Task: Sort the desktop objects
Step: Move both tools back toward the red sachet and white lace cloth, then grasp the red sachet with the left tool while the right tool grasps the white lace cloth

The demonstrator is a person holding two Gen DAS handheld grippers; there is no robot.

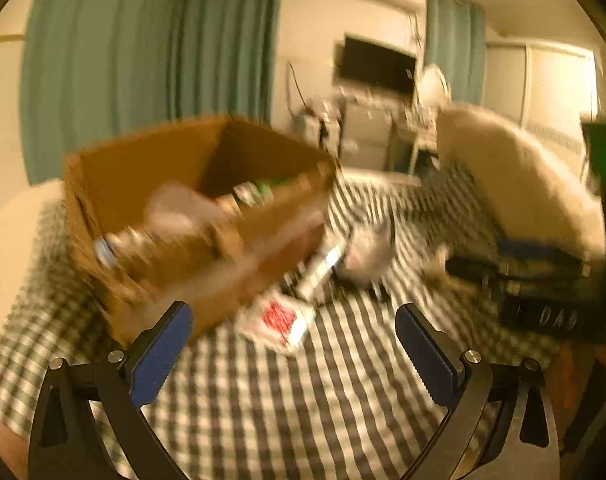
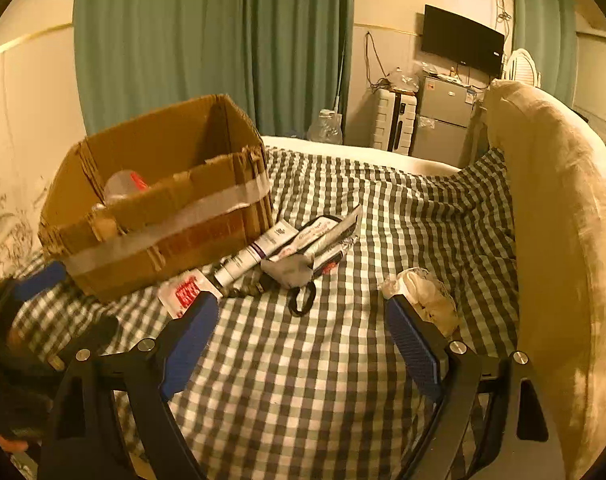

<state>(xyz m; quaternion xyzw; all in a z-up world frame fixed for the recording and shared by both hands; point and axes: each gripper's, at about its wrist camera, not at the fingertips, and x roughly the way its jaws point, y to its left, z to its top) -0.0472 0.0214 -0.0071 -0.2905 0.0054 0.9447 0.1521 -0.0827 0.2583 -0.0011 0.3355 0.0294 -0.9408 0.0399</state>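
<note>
A taped cardboard box (image 2: 163, 200) stands on the checked bedspread (image 2: 303, 380) with a red-capped bottle (image 2: 123, 186) and other items inside. Beside it lie a red-and-white packet (image 2: 185, 292), a white tube (image 2: 255, 256), flat packets (image 2: 327, 232), a grey cloth (image 2: 291, 268) and a black ring handle (image 2: 303, 300). A crumpled white wrapper (image 2: 423, 292) lies by the right pad. My right gripper (image 2: 301, 302) is open and empty just short of the pile. In the blurred left wrist view my left gripper (image 1: 293, 312) is wide open and empty, facing the box (image 1: 199, 208) and packet (image 1: 277, 320).
A long beige cushion (image 2: 563, 220) runs along the right side of the bed. At the far left of the right wrist view, the left gripper shows one blue pad (image 2: 43, 276). Green curtains, a wall television, a small fridge and a suitcase stand behind the bed.
</note>
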